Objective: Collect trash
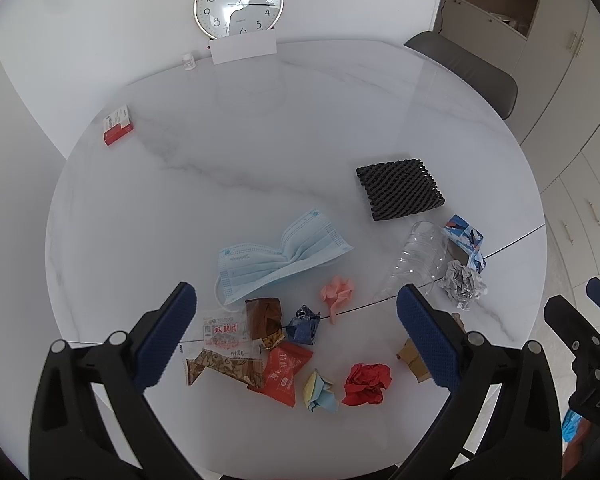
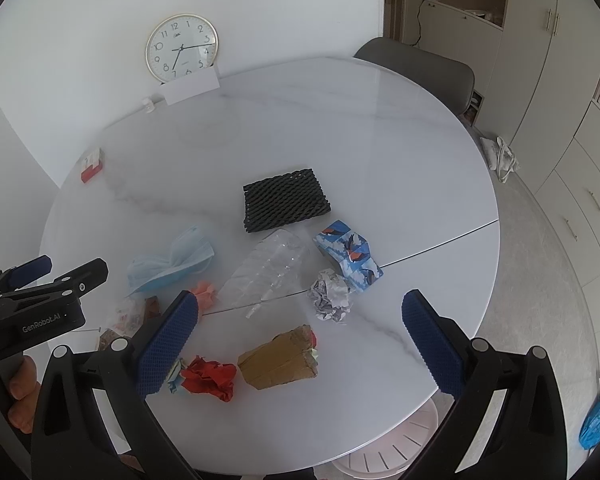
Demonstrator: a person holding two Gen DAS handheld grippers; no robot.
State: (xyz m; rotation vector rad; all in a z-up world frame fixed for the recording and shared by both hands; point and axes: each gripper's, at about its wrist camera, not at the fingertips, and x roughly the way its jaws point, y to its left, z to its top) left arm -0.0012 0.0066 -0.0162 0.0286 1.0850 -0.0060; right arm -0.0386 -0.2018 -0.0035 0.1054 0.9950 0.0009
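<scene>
The round table (image 2: 380,128) carries all the trash near its front edge, and a pale bin (image 2: 396,444) stands under that edge. The brown cardboard piece (image 2: 278,362) lies just ahead of the right gripper (image 2: 300,340), its long axis across the wide-apart, empty fingers. The left gripper (image 1: 296,336), also spread and empty, hangs over the wrappers (image 1: 236,356), farther from the cardboard.

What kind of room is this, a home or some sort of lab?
Probably a dining area in a home or a staged apartment: a round marble-look table with a grey chair pushed up to it, a wall clock propped at the back, and built-in beige cabinets with drawers along the side.
</scene>
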